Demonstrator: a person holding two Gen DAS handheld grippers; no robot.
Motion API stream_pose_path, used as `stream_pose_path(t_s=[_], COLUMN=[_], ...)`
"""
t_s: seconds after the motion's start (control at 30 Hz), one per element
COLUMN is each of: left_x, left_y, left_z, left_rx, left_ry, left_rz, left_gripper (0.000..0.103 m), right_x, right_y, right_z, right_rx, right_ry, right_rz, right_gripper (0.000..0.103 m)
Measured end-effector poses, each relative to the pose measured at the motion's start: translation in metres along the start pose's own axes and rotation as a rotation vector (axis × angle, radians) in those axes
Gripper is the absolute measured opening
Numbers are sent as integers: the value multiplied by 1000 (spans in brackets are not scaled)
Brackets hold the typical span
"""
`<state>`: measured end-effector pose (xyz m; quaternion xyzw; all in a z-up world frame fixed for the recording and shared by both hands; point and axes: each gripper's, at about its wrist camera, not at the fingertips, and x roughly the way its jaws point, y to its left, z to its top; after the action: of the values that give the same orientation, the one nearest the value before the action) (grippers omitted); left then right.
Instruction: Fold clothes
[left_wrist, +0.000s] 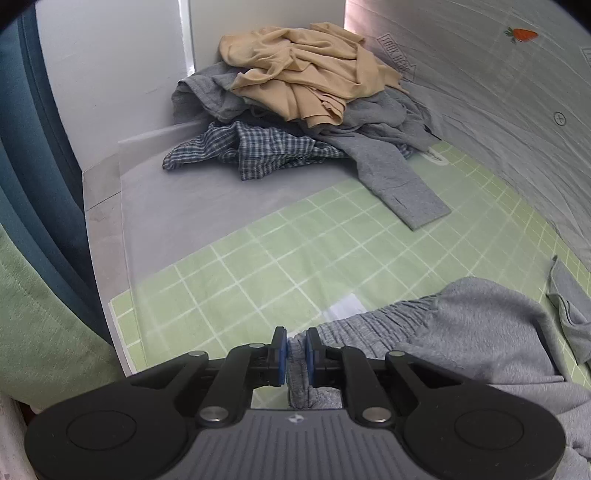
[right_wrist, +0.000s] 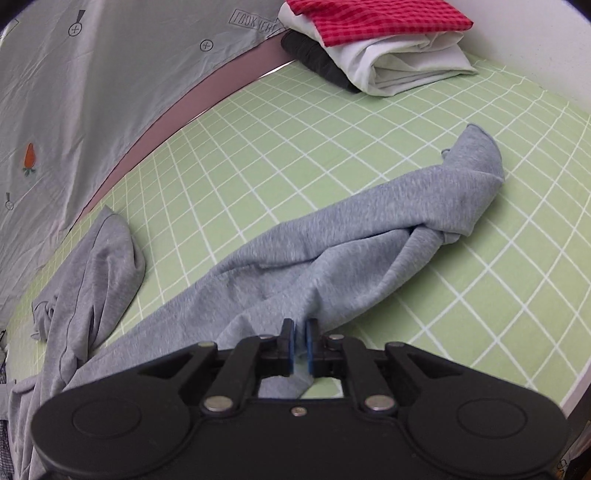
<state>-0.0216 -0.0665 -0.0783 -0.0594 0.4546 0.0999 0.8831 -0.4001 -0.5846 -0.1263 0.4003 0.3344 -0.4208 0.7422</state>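
Grey sweat trousers (right_wrist: 369, 229) lie stretched across the green grid mat (right_wrist: 332, 129), one leg twisted and its end folded over at the far right, the other leg (right_wrist: 92, 266) bunched at the left. Their gathered waistband (left_wrist: 480, 332) shows in the left wrist view. My left gripper (left_wrist: 296, 334) has a bunch of waistband fabric wedged between its blue pads, touching both. My right gripper (right_wrist: 300, 325) sits over the trousers' near edge, its pads a narrow gap apart with a thin fold of the fabric lying loosely in it.
A loose heap stands at the mat's far left end: a tan garment (left_wrist: 306, 70) on a grey top (left_wrist: 380, 147) and a blue plaid shirt (left_wrist: 251, 147). Folded red-checked (right_wrist: 376, 18), white (right_wrist: 406, 62) and dark (right_wrist: 317, 59) clothes are stacked far right. A grey printed sheet (right_wrist: 74, 92) borders the back.
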Motion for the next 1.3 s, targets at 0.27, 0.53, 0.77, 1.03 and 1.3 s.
stream_pose_path(t_s=[0.27,0.53,0.77,1.03,1.3], left_x=[-30,-65,-73,-66,-52], left_y=[-59,-152,-214,-250,-272], left_z=[-27,-115,-170,-179,-175], left_rx=[141,267,384,400,421], left_ry=[-54,43,102,140,169], left_rz=[-117,-236,-248,-223,-168], left_gripper=[67,82,83,85,85], right_x=[-38,-24,8,39,35], right_y=[-42,-111,-151,-168,-93], right_z=[7,34,60,81,155], right_rx=[27,108,289,350,-19], right_ry=[-95,-98,-57,-38,-191], right_rz=[-89,-48,103,161,74], right_gripper=[33,36,48,21,7])
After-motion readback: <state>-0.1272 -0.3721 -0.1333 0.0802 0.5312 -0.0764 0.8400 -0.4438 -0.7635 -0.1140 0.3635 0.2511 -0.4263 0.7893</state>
